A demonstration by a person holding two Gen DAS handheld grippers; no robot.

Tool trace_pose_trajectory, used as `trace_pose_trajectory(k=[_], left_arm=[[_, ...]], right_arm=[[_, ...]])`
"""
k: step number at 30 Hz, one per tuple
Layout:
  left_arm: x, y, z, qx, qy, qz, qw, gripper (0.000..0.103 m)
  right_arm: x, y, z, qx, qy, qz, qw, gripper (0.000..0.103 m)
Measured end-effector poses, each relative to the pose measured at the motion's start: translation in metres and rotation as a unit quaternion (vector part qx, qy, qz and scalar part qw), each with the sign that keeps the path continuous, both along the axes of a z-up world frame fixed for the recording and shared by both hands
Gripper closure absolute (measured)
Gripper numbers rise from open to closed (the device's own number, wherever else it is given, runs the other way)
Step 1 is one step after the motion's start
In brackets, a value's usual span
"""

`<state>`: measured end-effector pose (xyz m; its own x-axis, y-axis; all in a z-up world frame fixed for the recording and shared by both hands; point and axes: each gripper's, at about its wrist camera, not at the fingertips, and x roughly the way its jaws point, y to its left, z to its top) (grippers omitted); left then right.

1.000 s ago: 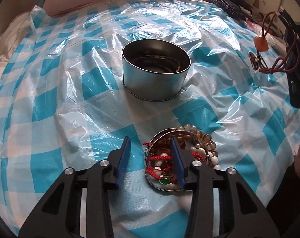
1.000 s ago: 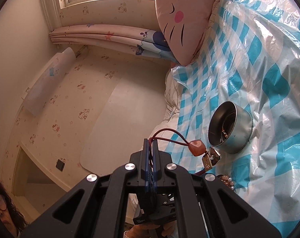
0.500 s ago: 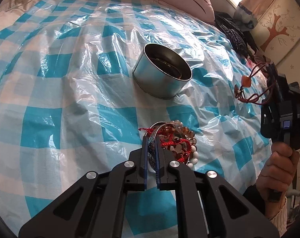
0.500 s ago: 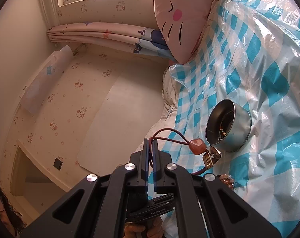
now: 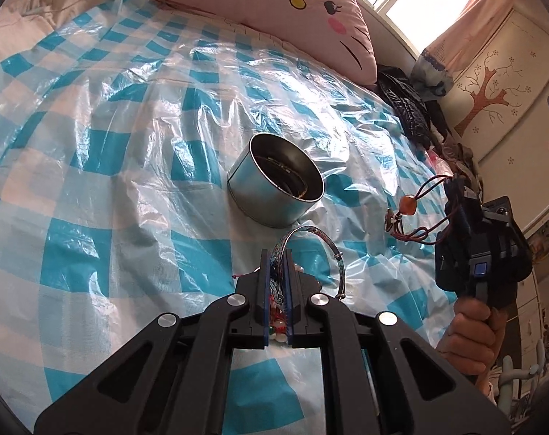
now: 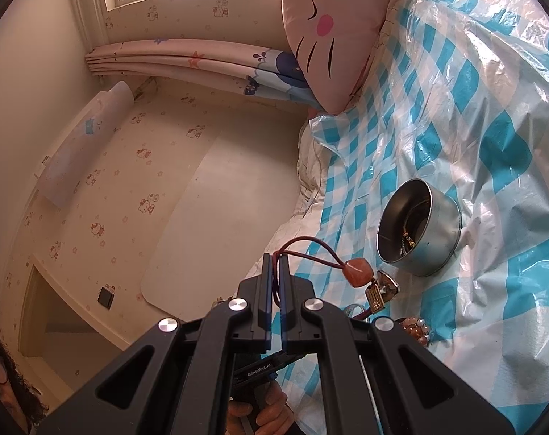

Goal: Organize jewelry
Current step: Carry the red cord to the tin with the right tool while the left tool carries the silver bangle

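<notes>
Ahead of left gripper (image 5: 277, 282): tin (image 5: 276, 190), mouth open.
Left gripper clamps bangle (image 5: 310, 250), nearer; right gripper (image 6: 275, 290) pinches cord pendant (image 6: 359, 273).

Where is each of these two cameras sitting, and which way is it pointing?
Left wrist: rides the left gripper, looking along its fingers at the bangle they clamp, over the checkered sheet; the right hand shows.
Right wrist: rides the right gripper, aimed toward the wall and pillow, pinching a corded pendant; the person's face shows at the lower left edge.
Shared: the metal tin, pillow and pendant.
</notes>
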<state>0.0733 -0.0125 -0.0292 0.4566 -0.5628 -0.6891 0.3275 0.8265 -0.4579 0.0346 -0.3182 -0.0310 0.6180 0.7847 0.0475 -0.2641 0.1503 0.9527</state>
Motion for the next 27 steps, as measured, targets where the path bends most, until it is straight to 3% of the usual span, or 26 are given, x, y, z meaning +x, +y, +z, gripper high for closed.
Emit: trace_pose_trajectory(k=[5, 12, 27], left_arm=[[-0.001, -0.019, 0.014, 0.047, -0.052, 0.013, 0.9974, 0.097], [0.001, -0.031, 0.022, 0.077, -0.089, 0.022, 0.9928, 0.097], [0.018, -0.054, 0.032, 0.078, -0.109, 0.02, 0.9908, 0.097]], right_arm=[[0.001, 0.002, 0.001, -0.003, -0.002, 0.002, 1.0, 0.099], [0.003, 0.005, 0.003, -0.01, -0.003, 0.007, 1.0, 0.099], [0.021, 0.002, 0.007, -0.006, -0.022, -0.005, 1.0, 0.099]])
